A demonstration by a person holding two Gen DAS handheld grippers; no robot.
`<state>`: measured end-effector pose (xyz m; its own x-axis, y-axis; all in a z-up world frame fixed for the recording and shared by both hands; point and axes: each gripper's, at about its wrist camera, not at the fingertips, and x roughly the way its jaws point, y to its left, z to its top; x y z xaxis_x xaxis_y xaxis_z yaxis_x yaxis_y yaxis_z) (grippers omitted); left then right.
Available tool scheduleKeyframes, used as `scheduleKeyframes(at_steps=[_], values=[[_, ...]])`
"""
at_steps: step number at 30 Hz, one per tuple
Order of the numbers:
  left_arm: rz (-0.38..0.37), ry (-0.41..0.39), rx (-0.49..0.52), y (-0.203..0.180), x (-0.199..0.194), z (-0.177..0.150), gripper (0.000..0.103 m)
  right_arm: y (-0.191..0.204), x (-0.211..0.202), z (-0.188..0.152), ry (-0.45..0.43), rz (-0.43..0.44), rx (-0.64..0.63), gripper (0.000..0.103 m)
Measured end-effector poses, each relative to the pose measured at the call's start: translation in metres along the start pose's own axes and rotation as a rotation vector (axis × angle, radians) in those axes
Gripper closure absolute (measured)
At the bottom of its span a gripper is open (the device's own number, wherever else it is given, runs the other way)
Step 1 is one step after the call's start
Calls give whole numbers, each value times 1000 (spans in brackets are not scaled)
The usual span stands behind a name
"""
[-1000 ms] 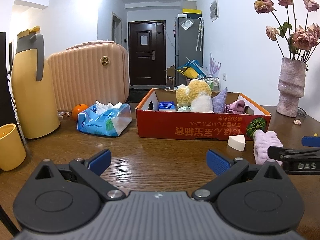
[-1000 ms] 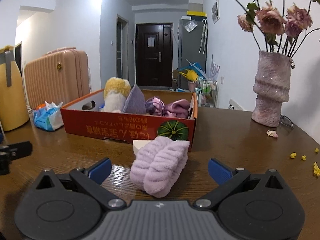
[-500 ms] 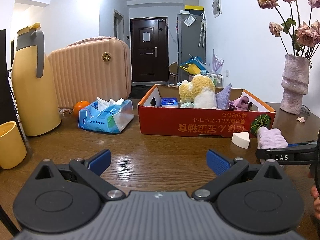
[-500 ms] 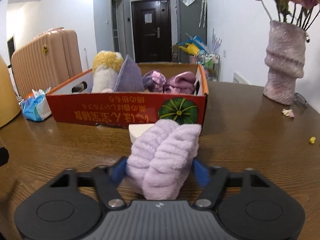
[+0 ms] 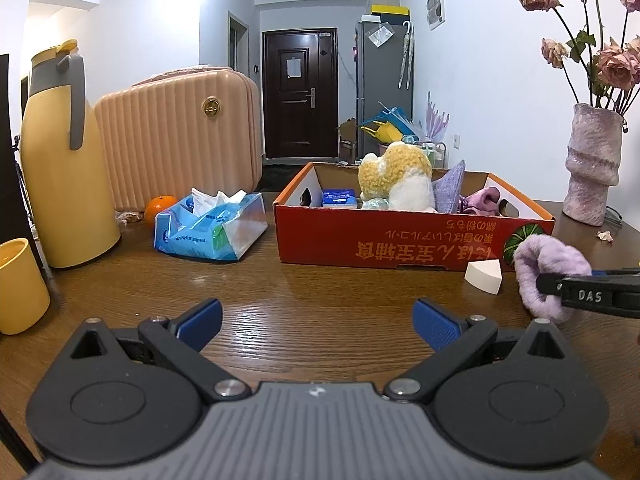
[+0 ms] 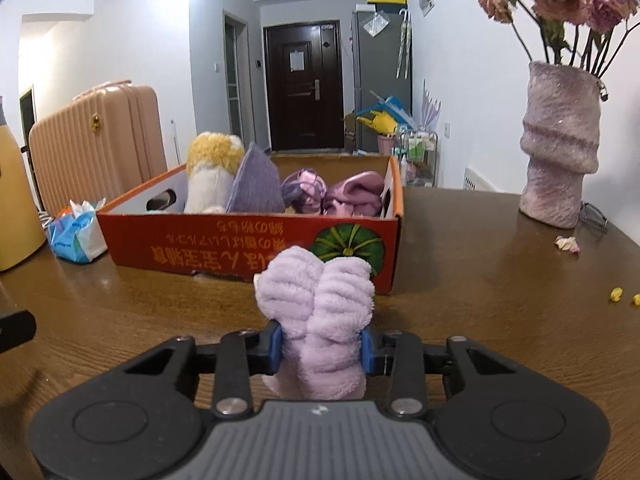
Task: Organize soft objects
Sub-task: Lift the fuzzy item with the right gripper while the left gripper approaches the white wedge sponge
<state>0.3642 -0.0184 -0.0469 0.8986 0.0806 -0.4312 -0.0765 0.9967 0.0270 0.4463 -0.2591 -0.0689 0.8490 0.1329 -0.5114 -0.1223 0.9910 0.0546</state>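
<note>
The right hand-held gripper [image 6: 322, 350] is closing, its blue pads pinching the fluffy lilac band [image 6: 318, 312] in front of the red box [image 6: 248, 240]. Only the left wrist view shows the white sponge wedge [image 5: 483, 276] beside it on the counter [image 5: 320, 300]. The left hand-held gripper [image 5: 316, 318] stands spread, empty.

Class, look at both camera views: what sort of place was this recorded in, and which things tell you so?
Most likely a lived-in flat or home: a wooden table facing a hallway with a dark entrance door, a grey fridge beside it, and a peach suitcase and vase of dried roses.
</note>
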Motion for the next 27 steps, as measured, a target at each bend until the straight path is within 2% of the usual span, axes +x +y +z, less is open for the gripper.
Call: scheduleKeyframes(at_steps=[7, 27], values=[[-11, 13, -4, -11, 10, 3, 0, -15, -7, 3, -49, -18, 8, 68], [-75, 64, 30, -81, 47, 11, 0, -72, -18, 11, -153, -72, 32, 68]])
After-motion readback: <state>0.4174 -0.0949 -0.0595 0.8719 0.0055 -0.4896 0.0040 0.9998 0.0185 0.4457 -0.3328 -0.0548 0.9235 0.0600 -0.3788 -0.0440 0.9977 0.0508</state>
